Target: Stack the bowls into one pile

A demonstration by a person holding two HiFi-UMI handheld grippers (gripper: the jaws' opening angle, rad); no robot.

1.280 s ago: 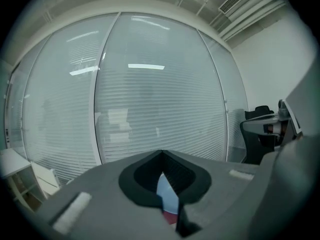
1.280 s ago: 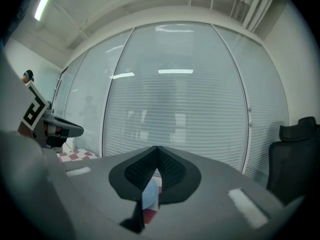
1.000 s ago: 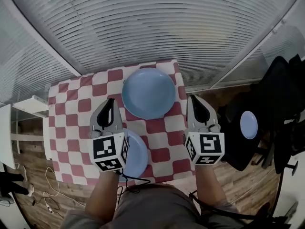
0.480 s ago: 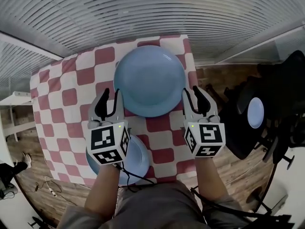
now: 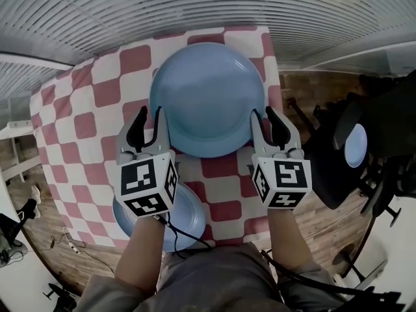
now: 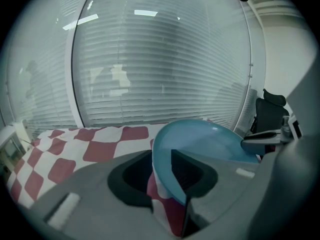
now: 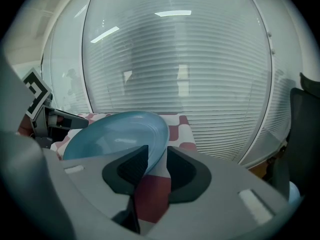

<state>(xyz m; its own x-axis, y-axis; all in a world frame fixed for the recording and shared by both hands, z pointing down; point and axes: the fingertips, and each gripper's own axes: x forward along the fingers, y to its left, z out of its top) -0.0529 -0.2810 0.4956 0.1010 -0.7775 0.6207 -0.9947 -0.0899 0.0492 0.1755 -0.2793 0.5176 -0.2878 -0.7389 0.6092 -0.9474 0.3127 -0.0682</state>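
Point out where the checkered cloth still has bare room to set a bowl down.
Widest bare patch: the left side of the checkered cloth, from its left edge to the large bowl and the left gripper. A narrower strip lies at the near edge, right of the small bowl. Crowded: the far right, filled by the large bowl.

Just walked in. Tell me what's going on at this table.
A person holds a gripper in each hand over a checked tablecloth. The left gripper and the right gripper sit at opposite sides of the big blue bowl, each with the bowl's rim between open jaws, not yet pinched. The right gripper's jaws have just opened wide, then closed in slightly. A small blue bowl lies nearer the person, partly hidden by the left gripper; nothing is stacked yet.
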